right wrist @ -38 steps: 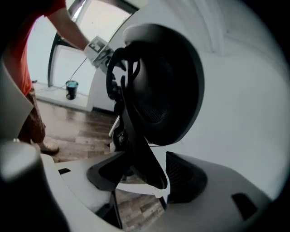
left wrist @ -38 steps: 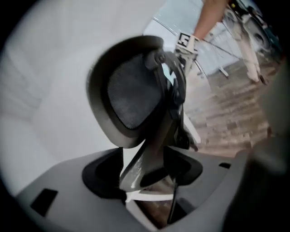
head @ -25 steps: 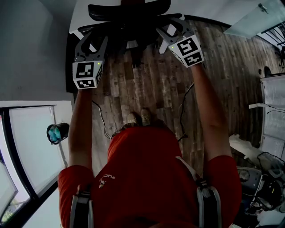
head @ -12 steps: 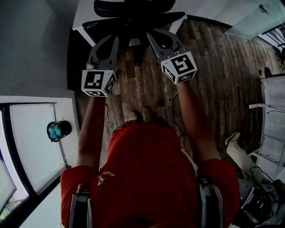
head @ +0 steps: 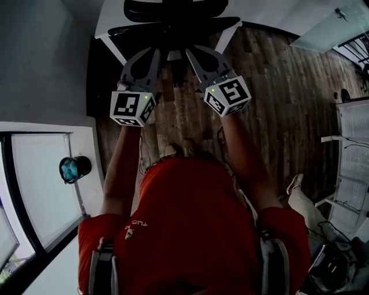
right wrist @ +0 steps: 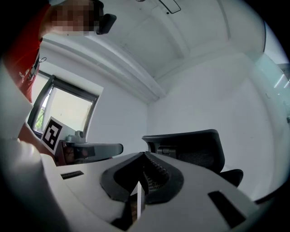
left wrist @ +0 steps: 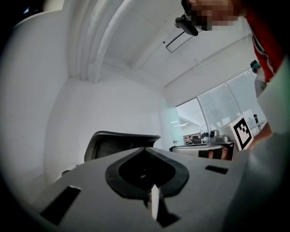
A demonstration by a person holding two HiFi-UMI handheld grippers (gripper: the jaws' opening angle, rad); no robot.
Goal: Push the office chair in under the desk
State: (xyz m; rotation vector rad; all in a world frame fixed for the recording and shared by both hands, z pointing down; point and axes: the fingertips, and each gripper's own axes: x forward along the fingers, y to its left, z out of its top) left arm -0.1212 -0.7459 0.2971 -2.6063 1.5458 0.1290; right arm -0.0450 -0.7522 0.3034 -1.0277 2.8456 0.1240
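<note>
Wood-plank floor point(head: 277, 86): dark, worn boards; the largest surface in the room.
Grey wall point(head: 40, 57): closes the left side, with a black-framed window point(head: 40, 190) beside it; a white ceiling shows in both gripper views.
White desk point(head: 108, 20): at the top edge of the head view, one angled leg showing.
Black mesh office chair point(head: 173, 11): at the desk, backrest at its front edge, seat apparently under already; ahead of both grippers and apart from them.
Left gripper point(head: 157, 52): jaws have just been closing; now together, nothing between them.
Right gripper point(head: 189, 53): likewise just closed, tips meeting, empty.
Floor cables point(head: 140, 157): thin, trailing near the person's feet.
Risk, push: closed tips give small contact points; pressed off-centre on the backrest, they would likely swivel the chair rather than roll it straight.
Risk, jam: the armrests may catch the desk edge, or a caster the desk leg, leaving the chair askew.
</note>
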